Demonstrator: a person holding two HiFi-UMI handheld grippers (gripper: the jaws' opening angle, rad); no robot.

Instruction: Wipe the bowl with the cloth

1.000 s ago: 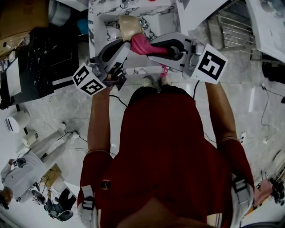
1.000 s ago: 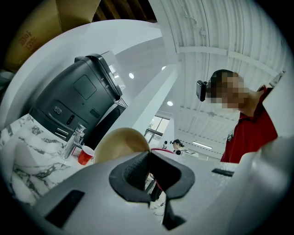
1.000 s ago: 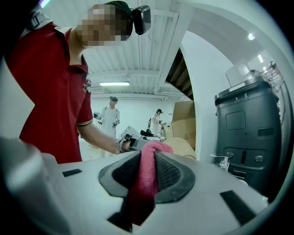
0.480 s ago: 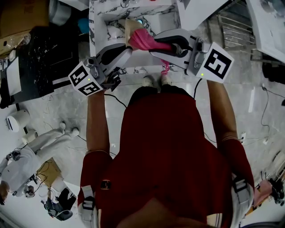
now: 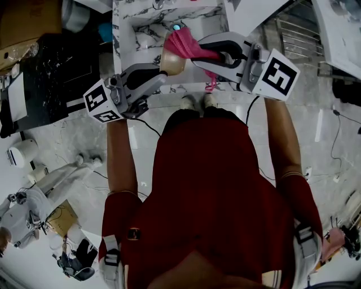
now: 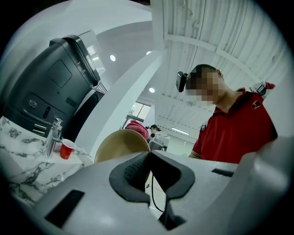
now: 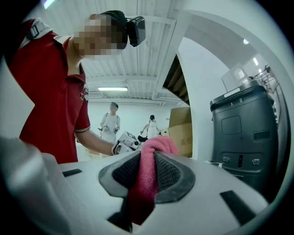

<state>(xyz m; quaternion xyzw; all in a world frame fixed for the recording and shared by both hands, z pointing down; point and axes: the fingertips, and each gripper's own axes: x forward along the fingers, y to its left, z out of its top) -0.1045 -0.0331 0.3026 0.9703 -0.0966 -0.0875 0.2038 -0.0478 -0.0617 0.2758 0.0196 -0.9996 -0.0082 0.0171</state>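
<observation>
In the head view my left gripper (image 5: 162, 72) is shut on the rim of a tan bowl (image 5: 172, 63), held in the air above the marble counter (image 5: 127, 34). My right gripper (image 5: 198, 53) is shut on a pink cloth (image 5: 183, 44), which bunches against the bowl's far side. The left gripper view shows its jaws (image 6: 149, 156) pinching the bowl (image 6: 120, 144) by its edge, with the cloth (image 6: 138, 128) peeking over the top. In the right gripper view the cloth (image 7: 150, 170) fills the gap between that gripper's (image 7: 148, 158) pads; the bowl is hidden there.
A red cup (image 6: 67, 148) and a faucet (image 6: 53, 135) stand on the marble counter. A dark machine (image 6: 64, 78) rises beside it. A cardboard box (image 5: 28, 17) sits at the upper left, a metal rack (image 5: 293, 34) at the upper right. Other people (image 5: 34, 214) stand on the floor.
The left gripper has swung left and brought the bowl nearer to me. The right gripper has carried the cloth farther away, from the bowl's near side up to its far rim.
</observation>
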